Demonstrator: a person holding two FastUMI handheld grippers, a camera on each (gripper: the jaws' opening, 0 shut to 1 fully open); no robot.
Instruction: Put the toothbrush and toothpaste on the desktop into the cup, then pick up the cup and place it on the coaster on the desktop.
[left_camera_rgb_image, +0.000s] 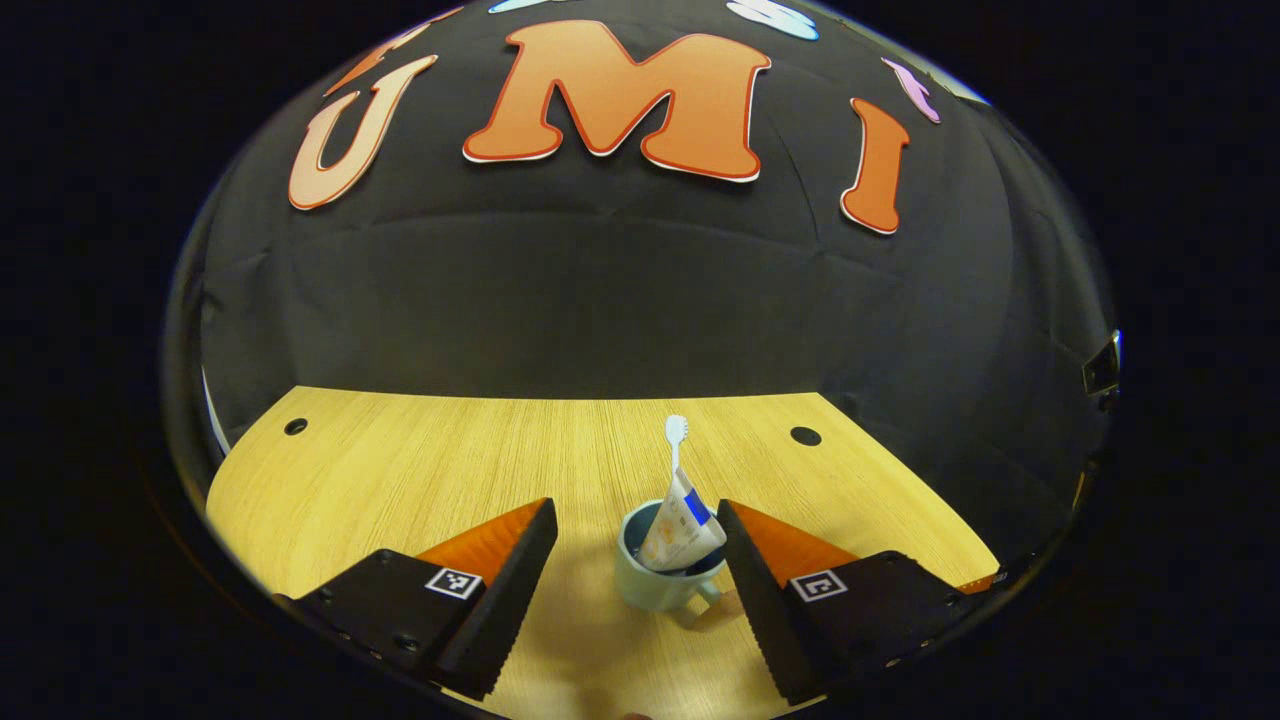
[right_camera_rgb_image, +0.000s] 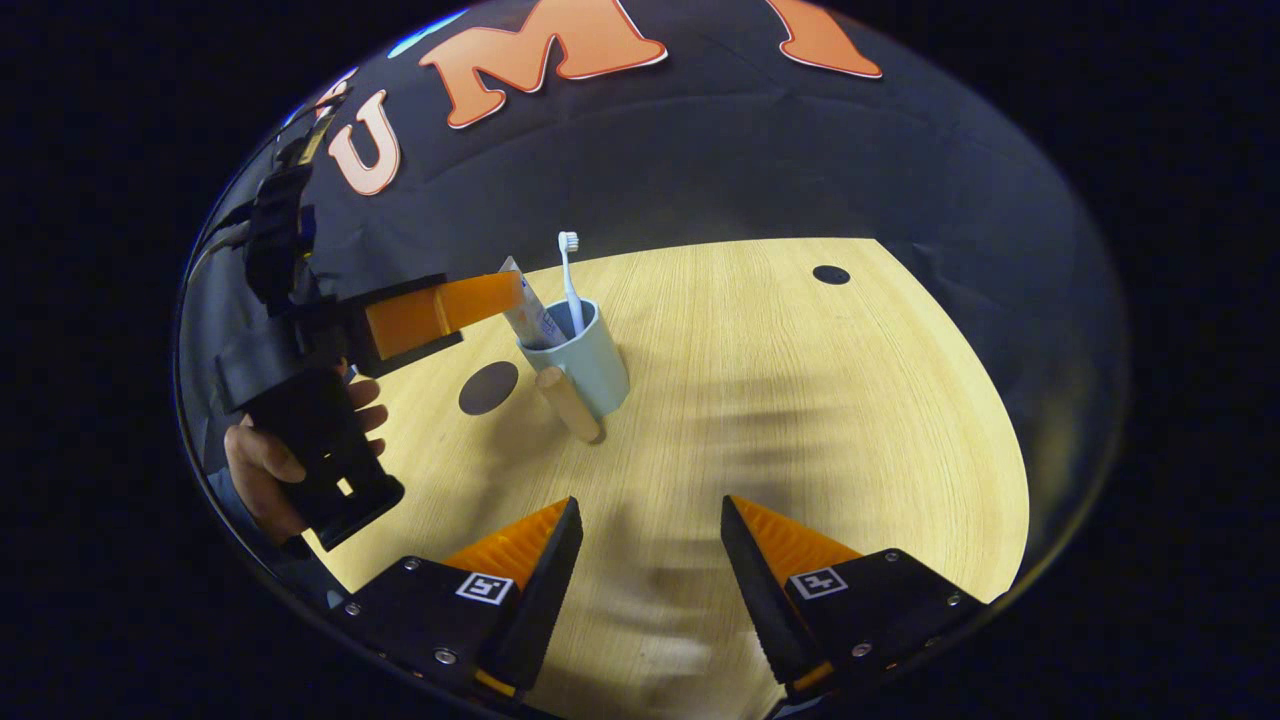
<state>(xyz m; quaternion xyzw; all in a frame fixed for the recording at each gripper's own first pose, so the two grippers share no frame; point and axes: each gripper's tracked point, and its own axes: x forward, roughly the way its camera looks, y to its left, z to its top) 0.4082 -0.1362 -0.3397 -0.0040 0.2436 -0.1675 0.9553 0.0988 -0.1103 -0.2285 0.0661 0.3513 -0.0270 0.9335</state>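
Observation:
A pale blue-green cup (left_camera_rgb_image: 650, 585) stands upright on the wooden desktop (left_camera_rgb_image: 420, 470). It holds a white toothbrush (left_camera_rgb_image: 676, 432), bristles up, and a leaning toothpaste tube (left_camera_rgb_image: 682, 530). My left gripper (left_camera_rgb_image: 632, 518) is open; the cup shows between its fingertips, closer to the right one, and neither finger touches it. In the right gripper view the cup (right_camera_rgb_image: 590, 360) with its wooden handle (right_camera_rgb_image: 568, 405) stands mid-table. A dark round coaster (right_camera_rgb_image: 488, 387) lies just left of it. My right gripper (right_camera_rgb_image: 650, 508) is open with nothing in it, well short of the cup.
In the right gripper view a hand (right_camera_rgb_image: 262, 462) holds the left gripper at the left, one of its fingers (right_camera_rgb_image: 440, 310) reaching to the toothpaste (right_camera_rgb_image: 528, 312). Cable holes (left_camera_rgb_image: 805, 436) (left_camera_rgb_image: 295, 426) sit near the desktop's back edge. Bare desktop (right_camera_rgb_image: 850, 420) spreads right of the cup.

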